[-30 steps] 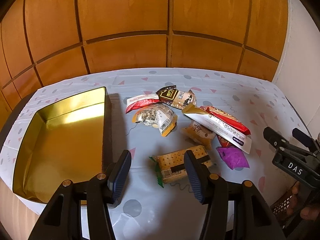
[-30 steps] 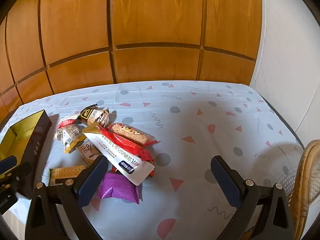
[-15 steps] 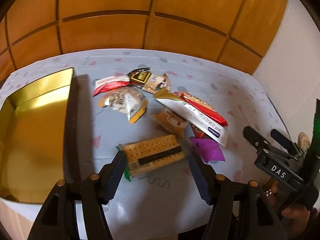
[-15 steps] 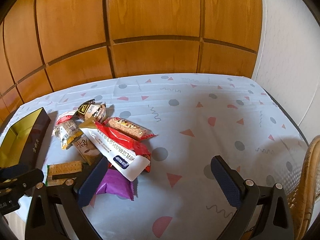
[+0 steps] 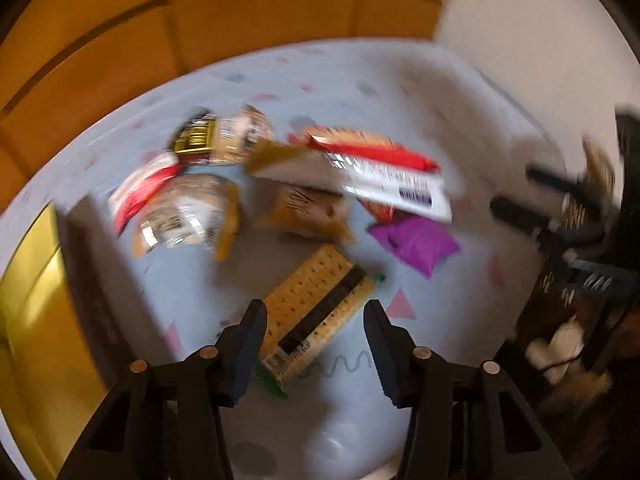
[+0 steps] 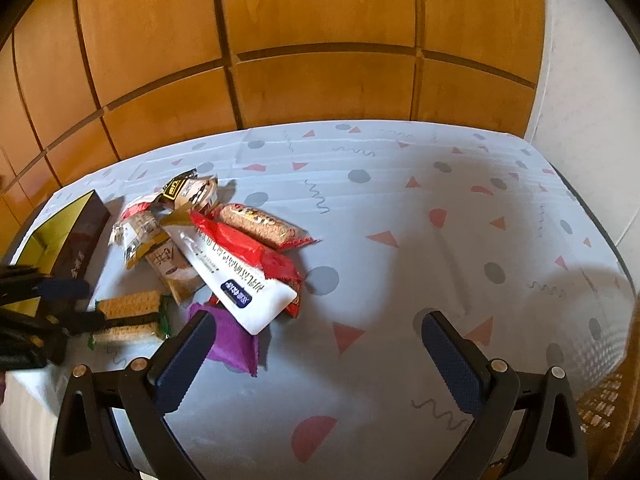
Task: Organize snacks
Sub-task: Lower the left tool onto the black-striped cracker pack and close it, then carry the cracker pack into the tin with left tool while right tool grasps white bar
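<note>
Both tongs, left (image 5: 314, 330) and right (image 6: 320, 344), gape over a patterned tablecloth (image 6: 420, 240) before wood panelling (image 6: 320, 40).

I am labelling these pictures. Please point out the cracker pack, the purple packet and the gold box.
cracker pack (image 5: 316, 312): left wrist view, middle of its top face.
purple packet (image 5: 416, 242): left wrist view, middle of the wrapper.
gold box (image 5: 32, 312): left wrist view, shiny inner floor.
</note>
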`<state>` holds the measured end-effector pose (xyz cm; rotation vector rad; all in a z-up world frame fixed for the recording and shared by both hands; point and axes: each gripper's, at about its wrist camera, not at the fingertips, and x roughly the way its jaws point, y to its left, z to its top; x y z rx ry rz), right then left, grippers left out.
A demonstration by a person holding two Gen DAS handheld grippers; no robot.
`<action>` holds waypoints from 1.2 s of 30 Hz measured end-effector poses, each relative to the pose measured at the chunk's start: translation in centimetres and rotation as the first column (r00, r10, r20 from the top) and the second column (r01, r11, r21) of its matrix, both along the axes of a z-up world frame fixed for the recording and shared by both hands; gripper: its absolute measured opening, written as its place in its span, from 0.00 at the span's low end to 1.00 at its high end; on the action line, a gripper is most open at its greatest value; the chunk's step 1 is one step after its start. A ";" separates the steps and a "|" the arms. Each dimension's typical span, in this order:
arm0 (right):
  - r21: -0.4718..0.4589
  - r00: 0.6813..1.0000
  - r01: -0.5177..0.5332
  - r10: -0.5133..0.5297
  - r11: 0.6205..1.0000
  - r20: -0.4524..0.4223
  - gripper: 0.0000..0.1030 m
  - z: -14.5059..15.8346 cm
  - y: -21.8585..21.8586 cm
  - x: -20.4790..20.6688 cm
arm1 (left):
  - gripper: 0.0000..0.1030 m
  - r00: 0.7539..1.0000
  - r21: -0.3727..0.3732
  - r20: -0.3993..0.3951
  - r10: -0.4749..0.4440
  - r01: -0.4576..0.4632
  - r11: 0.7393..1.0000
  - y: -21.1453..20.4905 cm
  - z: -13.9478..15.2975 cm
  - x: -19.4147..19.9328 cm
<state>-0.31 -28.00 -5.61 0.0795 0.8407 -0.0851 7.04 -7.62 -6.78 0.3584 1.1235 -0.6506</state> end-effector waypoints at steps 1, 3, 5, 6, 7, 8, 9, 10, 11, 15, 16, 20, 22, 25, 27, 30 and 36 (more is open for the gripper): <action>0.008 1.000 -0.006 0.006 1.000 -0.004 1.00 -0.1 0.0 0.0 | 0.50 0.999 0.035 -0.010 -0.042 0.043 0.998 -0.5 -0.7 0.3; 0.012 1.000 -0.018 0.018 1.000 -0.010 1.00 -0.3 0.0 0.0 | 0.57 0.995 0.079 -0.007 -0.104 0.104 0.991 -1.1 -1.6 0.7; 0.007 1.000 -0.026 0.026 1.000 -0.015 1.00 -0.6 0.0 0.0 | 0.63 0.991 0.081 -0.033 -0.128 0.130 0.988 -1.2 -2.0 1.4; 0.005 0.999 -0.028 0.028 1.000 -0.017 1.00 -0.7 0.0 0.0 | 0.65 0.991 0.078 -0.045 -0.127 0.131 0.988 -1.2 -2.2 1.8; 0.006 0.999 -0.030 0.030 1.000 -0.019 1.00 -0.7 0.0 0.0 | 0.66 0.990 0.067 -0.056 -0.128 0.132 0.989 -1.1 -2.4 2.2; 0.007 0.999 -0.034 0.034 0.999 -0.023 1.00 -0.8 0.0 0.1 | 0.66 0.988 0.057 -0.071 -0.138 0.142 0.988 -1.1 -2.5 2.3; 0.008 0.999 -0.037 0.037 0.999 -0.027 1.00 -0.9 0.0 0.1 | 0.66 0.985 0.053 -0.082 -0.150 0.155 0.987 -1.1 -2.7 2.4; 0.007 0.999 -0.039 0.039 0.999 -0.028 1.00 -0.9 0.0 0.1 | 0.66 0.984 0.057 -0.082 -0.158 0.163 0.985 -1.1 -2.8 2.4; 0.004 0.999 -0.043 0.043 0.999 -0.031 1.00 -1.0 0.0 0.1 | 0.66 0.981 0.063 -0.089 -0.170 0.176 0.982 -1.2 -3.0 2.5; -0.011 0.997 -0.063 0.063 0.998 -0.044 1.00 -1.0 0.4 0.4 | 0.63 0.982 0.073 -0.070 -0.177 0.182 0.981 -1.3 -3.5 2.2; -0.012 0.997 -0.068 0.067 0.998 -0.046 1.00 -1.0 0.4 0.5 | 0.60 0.984 0.058 -0.072 -0.163 0.167 0.984 -1.2 -3.5 2.1; 0.001 0.992 -0.118 0.118 0.993 -0.045 1.00 0.0 0.8 1.3 | 0.47 0.995 0.024 -0.027 -0.093 0.094 0.995 0.6 -2.2 -0.2; -0.011 0.985 -0.171 0.170 0.985 -0.034 1.00 0.8 1.3 1.9 | 0.47 0.999 -0.025 -0.005 -0.035 0.035 0.999 1.7 -1.7 -1.7; -0.008 0.959 -0.281 0.281 0.960 -0.035 0.85 1.7 2.5 3.4 | 0.47 0.999 -0.071 0.014 0.051 -0.050 0.996 3.7 -1.4 -3.9; 0.002 0.929 -0.367 0.367 0.930 -0.055 0.57 1.9 3.9 4.7 | 0.47 0.995 -0.078 0.021 0.094 -0.092 0.993 4.6 -1.4 -5.0; 0.023 0.870 -0.482 0.481 0.876 -0.107 0.53 1.2 6.1 6.5 | 0.47 0.990 -0.132 0.018 0.141 -0.138 0.982 6.2 -1.4 -7.0; -0.027 0.796 -0.571 0.545 0.821 -0.262 0.56 -2.1 8.8 9.7 | 0.47 0.982 -0.162 0.036 0.185 -0.177 0.971 7.8 -1.6 -8.7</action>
